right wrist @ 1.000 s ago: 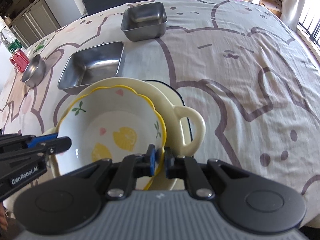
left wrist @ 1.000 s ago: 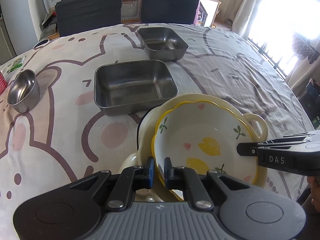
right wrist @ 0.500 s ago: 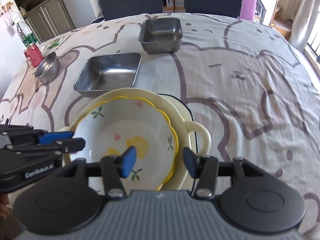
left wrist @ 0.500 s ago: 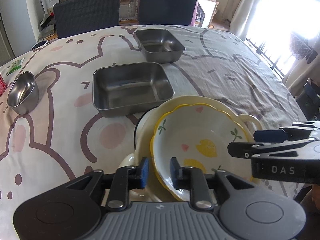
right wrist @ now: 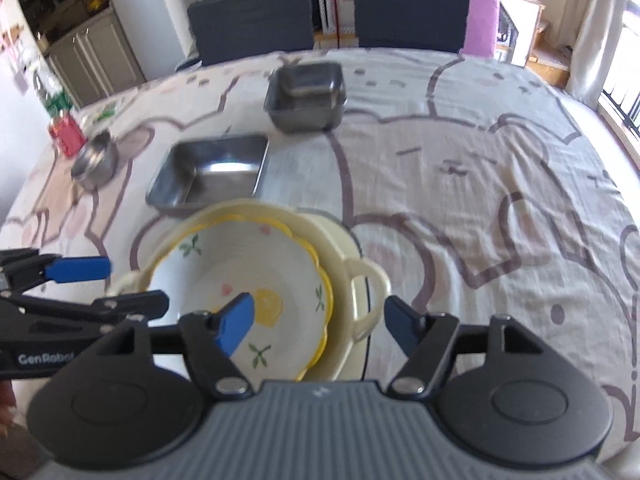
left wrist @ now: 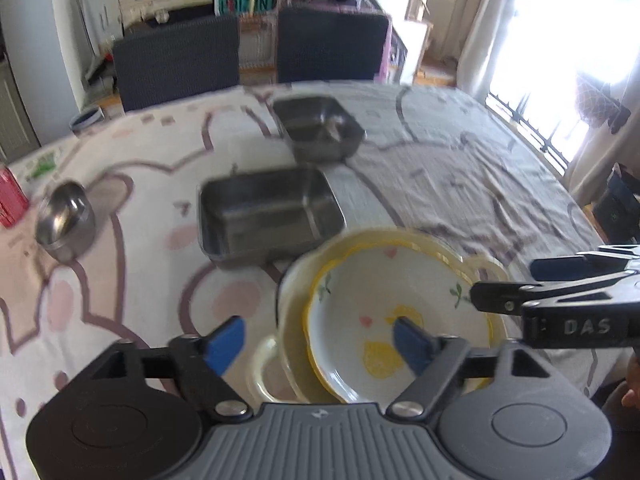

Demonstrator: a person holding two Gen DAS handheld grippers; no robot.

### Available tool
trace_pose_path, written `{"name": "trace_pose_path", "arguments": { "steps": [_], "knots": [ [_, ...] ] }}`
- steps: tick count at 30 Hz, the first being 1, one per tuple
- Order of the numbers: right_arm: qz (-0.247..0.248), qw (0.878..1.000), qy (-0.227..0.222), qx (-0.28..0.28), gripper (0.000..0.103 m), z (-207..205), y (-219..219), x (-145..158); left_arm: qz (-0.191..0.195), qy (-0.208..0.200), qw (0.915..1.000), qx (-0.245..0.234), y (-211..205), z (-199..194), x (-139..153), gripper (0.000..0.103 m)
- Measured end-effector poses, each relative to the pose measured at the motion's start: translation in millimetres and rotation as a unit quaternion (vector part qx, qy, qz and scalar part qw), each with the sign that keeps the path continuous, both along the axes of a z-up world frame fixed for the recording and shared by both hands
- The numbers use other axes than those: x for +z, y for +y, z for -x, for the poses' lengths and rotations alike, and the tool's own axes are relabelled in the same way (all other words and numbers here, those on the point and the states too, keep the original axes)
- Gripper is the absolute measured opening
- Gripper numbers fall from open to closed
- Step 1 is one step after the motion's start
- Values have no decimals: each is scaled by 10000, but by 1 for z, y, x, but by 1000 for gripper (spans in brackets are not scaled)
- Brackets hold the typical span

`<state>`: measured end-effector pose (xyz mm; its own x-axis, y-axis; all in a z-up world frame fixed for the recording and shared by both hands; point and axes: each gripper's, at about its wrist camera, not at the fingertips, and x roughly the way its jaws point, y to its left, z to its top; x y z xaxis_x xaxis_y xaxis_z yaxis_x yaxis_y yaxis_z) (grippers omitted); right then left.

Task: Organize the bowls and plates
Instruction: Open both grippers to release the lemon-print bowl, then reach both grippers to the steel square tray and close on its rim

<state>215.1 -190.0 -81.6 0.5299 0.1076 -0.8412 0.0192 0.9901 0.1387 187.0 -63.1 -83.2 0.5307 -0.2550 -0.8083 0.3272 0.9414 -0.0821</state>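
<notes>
Claws hang parted above a stack of crockery on a cloth-covered tabletop (right wrist: 460, 152). The left claw (left wrist: 320, 340) has just been opening, its blue pads wide on either side of the near rim of the flowered bowl (left wrist: 400, 320), touching nothing. The right claw (right wrist: 320, 322) has likewise just been opening; its pads stand clear of the bowl's rim and of the looped handle below.

The flowered bowl, white with a scalloped yellow edge and lemon motifs, sits nested inside a larger cream dish (right wrist: 340, 248) with two handles, near the front edge of the tabletop. Just behind the stack lies a shallow rectangular steel tray (left wrist: 268, 216); farther back stands a deeper square steel container (left wrist: 318, 128), which in the right wrist view appears to hold a smaller one. A small round steel bowl (left wrist: 66, 220) sits well apart to the left, near a red can (left wrist: 10, 200). Two dark chairs (right wrist: 252, 16) face the far side of the tabletop.
</notes>
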Motion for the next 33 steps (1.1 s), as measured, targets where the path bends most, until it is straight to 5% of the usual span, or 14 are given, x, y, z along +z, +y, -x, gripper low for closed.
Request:
{"name": "trace_pose_path", "arguments": {
  "steps": [7, 16, 25, 33],
  "knots": [
    [-156, 9971, -697, -258, 103, 2, -15, 28, 115, -523, 9983, 250, 12, -7, 28, 103],
    [-258, 9931, -1111, -283, 103, -28, -19, 42, 412, -753, 9934, 758, 46, -33, 42, 103],
    [-269, 9946, -979, -202, 102, -75, 6, 40, 625, -752, 9875, 1236, 93, -61, 47, 103],
    [-661, 9968, -442, 0, 76, -111, 36, 19, 811, -172, 9875, 1344, 106, -89, 21, 74]
  ]
}}
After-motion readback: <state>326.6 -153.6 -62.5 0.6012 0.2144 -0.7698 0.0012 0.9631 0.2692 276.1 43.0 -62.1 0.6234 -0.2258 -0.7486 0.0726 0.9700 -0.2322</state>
